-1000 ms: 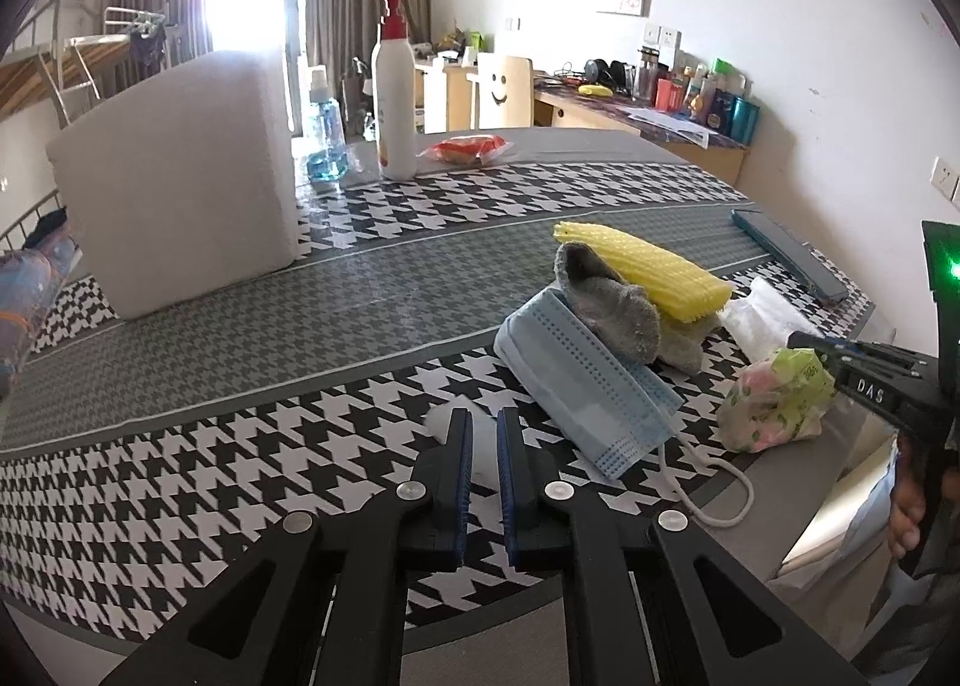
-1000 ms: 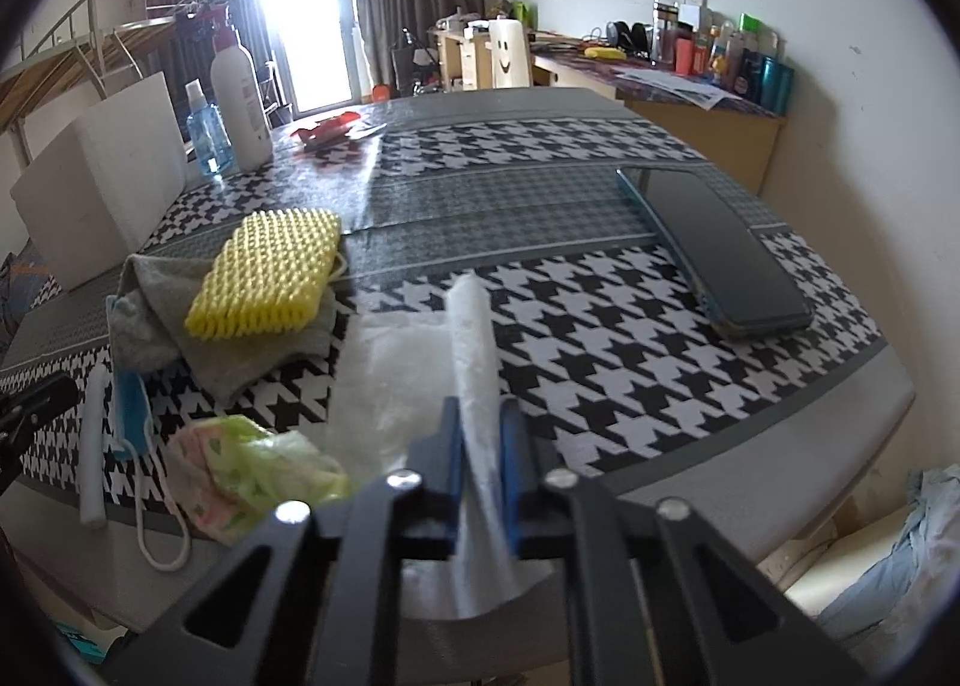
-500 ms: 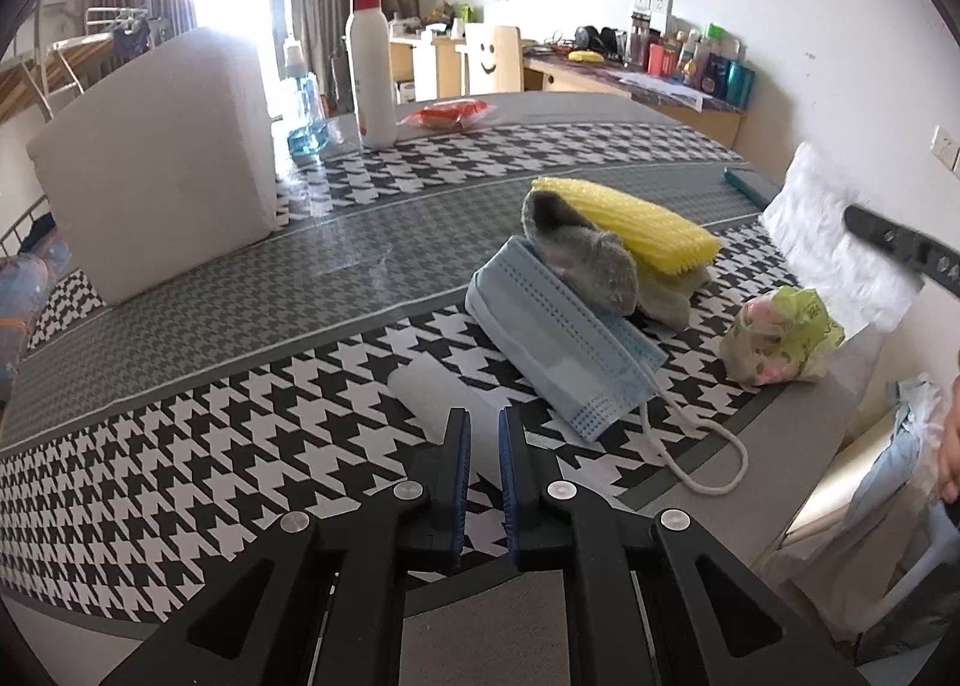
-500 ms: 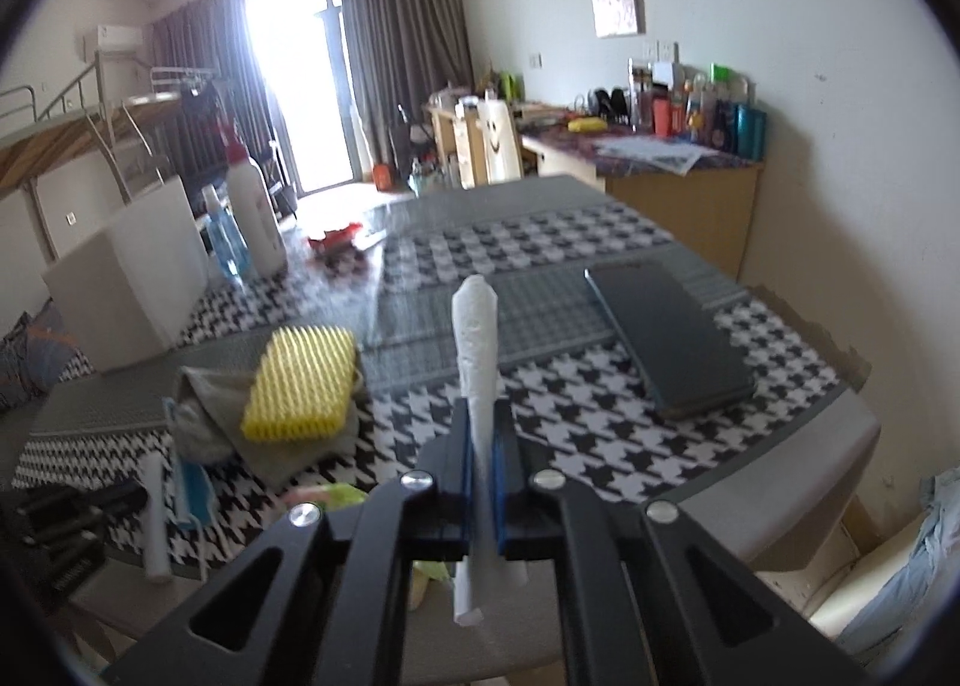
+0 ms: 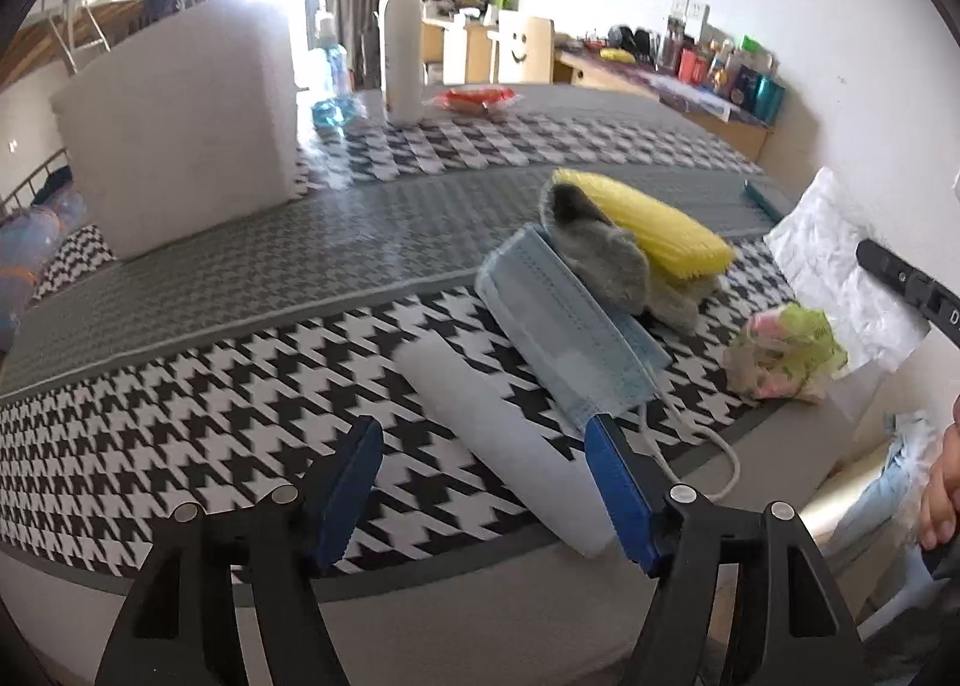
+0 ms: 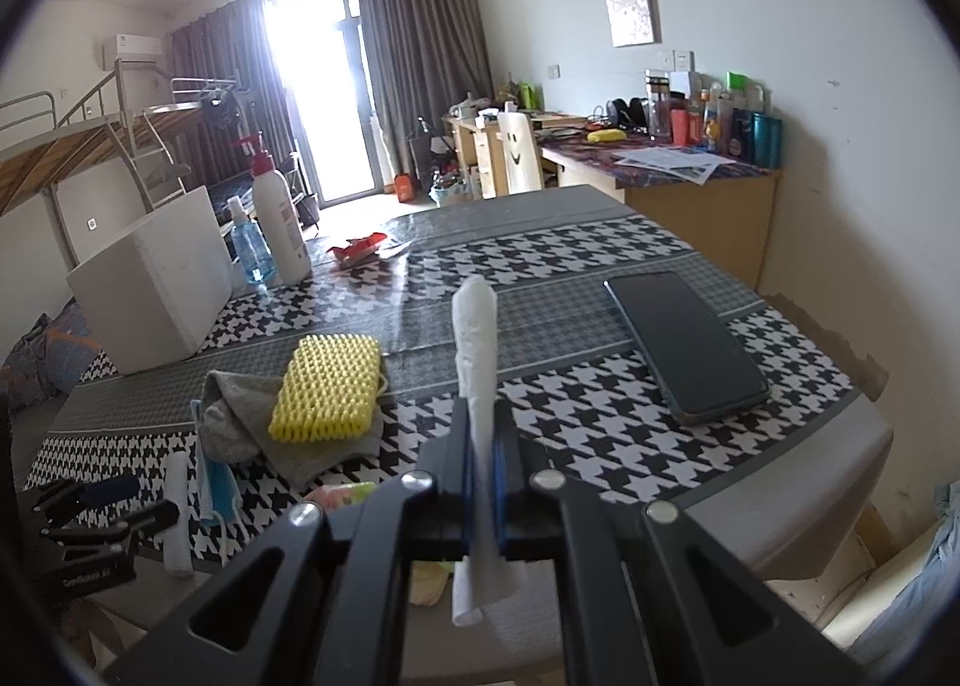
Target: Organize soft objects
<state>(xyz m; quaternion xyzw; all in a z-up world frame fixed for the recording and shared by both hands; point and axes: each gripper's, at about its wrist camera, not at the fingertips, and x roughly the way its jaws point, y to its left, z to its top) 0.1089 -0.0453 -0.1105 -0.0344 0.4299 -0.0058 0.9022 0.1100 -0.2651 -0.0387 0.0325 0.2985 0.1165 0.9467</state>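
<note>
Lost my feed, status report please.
Left gripper jaws opening around white roll on table. Right gripper shut on white tissue, lifted. Face mask lies close beside roll.

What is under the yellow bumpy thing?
The yellow foam net lies on a grey sock, which overlaps a blue face mask. What lies beneath the sock's middle is covered.

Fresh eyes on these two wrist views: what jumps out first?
The right gripper is shut on a white tissue sheet, lifted above the houndstooth table. The left gripper is opening, a white roll lying on the cloth between its blue pads without touching them. Beyond it, the yellow foam net tops a grey sock beside a blue face mask.
</note>
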